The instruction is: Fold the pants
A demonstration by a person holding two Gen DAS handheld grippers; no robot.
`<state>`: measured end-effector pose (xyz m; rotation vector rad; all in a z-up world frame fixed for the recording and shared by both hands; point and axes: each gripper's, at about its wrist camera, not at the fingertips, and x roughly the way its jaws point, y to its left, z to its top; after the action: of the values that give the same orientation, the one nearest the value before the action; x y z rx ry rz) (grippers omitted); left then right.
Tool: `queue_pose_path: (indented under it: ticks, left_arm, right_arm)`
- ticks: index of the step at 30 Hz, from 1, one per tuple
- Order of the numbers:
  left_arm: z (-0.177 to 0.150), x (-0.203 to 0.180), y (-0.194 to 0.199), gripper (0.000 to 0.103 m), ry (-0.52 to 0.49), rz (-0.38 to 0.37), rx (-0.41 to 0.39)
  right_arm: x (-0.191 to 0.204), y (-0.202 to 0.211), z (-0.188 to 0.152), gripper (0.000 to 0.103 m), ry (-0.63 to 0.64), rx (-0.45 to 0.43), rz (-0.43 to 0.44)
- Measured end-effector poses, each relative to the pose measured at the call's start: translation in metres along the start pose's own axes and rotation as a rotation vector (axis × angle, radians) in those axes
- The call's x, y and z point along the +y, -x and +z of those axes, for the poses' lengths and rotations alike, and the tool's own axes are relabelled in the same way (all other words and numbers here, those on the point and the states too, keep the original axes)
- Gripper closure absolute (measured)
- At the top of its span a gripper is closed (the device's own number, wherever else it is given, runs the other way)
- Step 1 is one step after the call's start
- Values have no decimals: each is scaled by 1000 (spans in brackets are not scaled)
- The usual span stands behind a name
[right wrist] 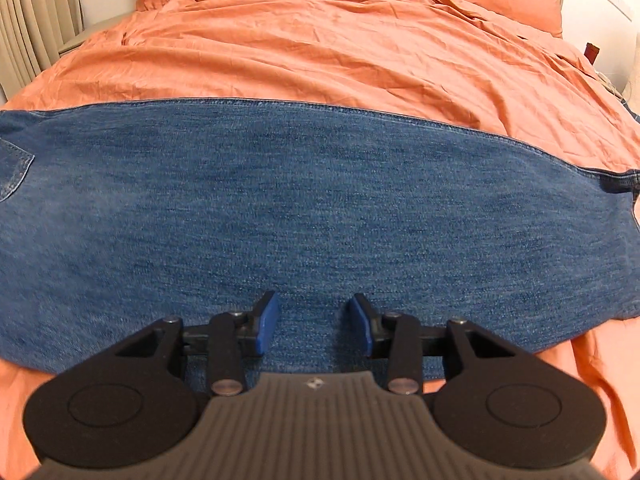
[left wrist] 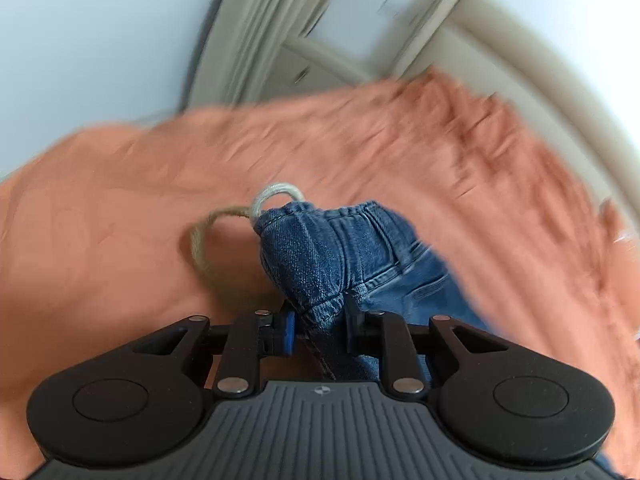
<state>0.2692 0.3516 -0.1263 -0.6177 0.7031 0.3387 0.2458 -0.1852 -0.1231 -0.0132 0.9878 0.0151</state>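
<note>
The left tongs (left wrist: 320, 322) are clamped on a bunched fold of the blue denim pants (left wrist: 340, 256) at the waistband end; the blue pads press the cloth from both sides, and a pale cord drawstring (left wrist: 224, 236) loops out just beyond the grip. That view is blurred, so the lie of the remaining garment cannot be read from it. The right tongs (right wrist: 314, 322) stand partly apart with nothing between the pads, hovering over or resting on flat denim; contact cannot be confirmed. The pants (right wrist: 304, 208) lie spread on the orange bed cover (right wrist: 340, 48), their long axis running left to right across the right wrist view, square to the line along which the right tongs point. A stitched pocket corner (right wrist: 16, 172) shows at the left edge and a hem-like edge at the right, so the waist is judged to point left. The far seam runs straight. The coming fold is judged to turn on the left tongs, which alone hold cloth, carrying the waist end along that axis.
</note>
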Motion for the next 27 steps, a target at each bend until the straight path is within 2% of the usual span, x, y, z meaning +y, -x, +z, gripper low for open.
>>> queue_pose_path:
  ticks: [3, 6, 8, 9, 11, 14, 15, 17, 19, 22, 24, 27]
  left_arm:
    - [-16, 7, -33, 78, -60, 80, 52]
    - [-18, 0, -37, 74, -111, 111, 62]
    - [-10, -8, -32, 59, -144, 135, 79]
    - [-6, -10, -25, 55, -169, 133, 74]
    - [-5, -15, -8, 32, -233, 152, 37]
    - [-12, -24, 22, 32, -333, 187, -18]
    - [-16, -27, 31, 34, -368, 181, -23]
    - [-22, -40, 46, 35, -454, 120, -6]
    - [-37, -54, 60, 35, -545, 44, 19]
    - [-62, -74, 74, 35, -669, -19, 39]
    - [-72, -86, 74, 35, -717, -46, 55]
    - [-87, -95, 75, 36, -771, -63, 73]
  right_arm:
    - [-2, 3, -2, 66, -5, 0, 2]
    - [-5, 7, -5, 66, -12, -3, 1]
    - [-7, 15, -8, 66, -25, -12, 9]
    - [-6, 20, -9, 66, -27, -21, 20]
    - [0, 35, -15, 66, -13, -44, 57]
    - [22, 57, -31, 66, 50, -85, 137]
    - [30, 62, -37, 66, 75, -89, 171]
    - [52, 69, -51, 66, 141, -91, 245]
    - [75, 67, -64, 66, 216, -84, 290]
    - [107, 55, -78, 66, 317, -69, 343]
    - [129, 52, -85, 57, 402, -110, 343]
    - [151, 53, -86, 54, 486, -202, 316]
